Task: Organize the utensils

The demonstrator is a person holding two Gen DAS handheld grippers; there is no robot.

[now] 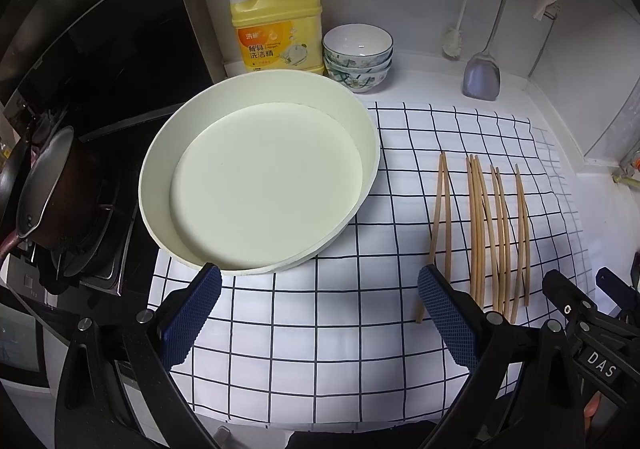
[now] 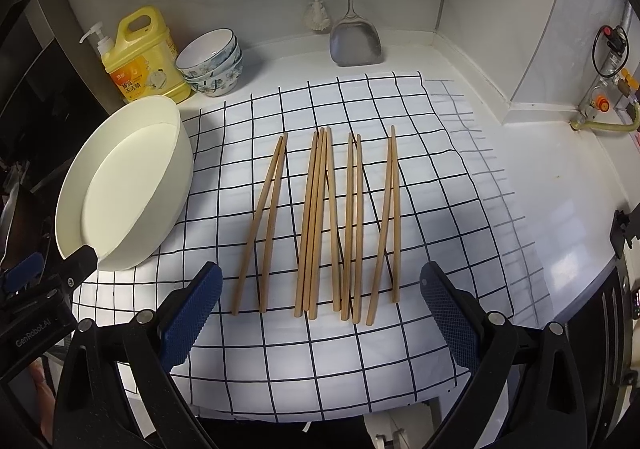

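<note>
Wooden chopsticks (image 2: pixel 320 225) lie in loose pairs across the middle of the right wrist view, on a checked cloth (image 2: pixel 280 361) spread over the white surface (image 2: pixel 540 177). None sits in the round cream tray (image 1: pixel 256 177), which fills the centre-left of the left wrist view and rests partly on the cloth, well apart from the sticks.

Both tools are spread wide and hold nothing. The right gripper (image 2: pixel 320 313) hovers at the lower middle of its frame, just short of the near ends of the sticks. The left gripper (image 1: pixel 320 313) hangs before the tray's near rim, with the leftmost stick close by its right finger.

The step in hand looks like the first pick. It would go best by taking one pair at a time, closing across the sticks near their middle so they do not swing or slide. The crowded middle bunch may drag neighbours along, so an outer pair seems the safer start. Lowering until the fingers nearly touch the cloth should help.
</note>
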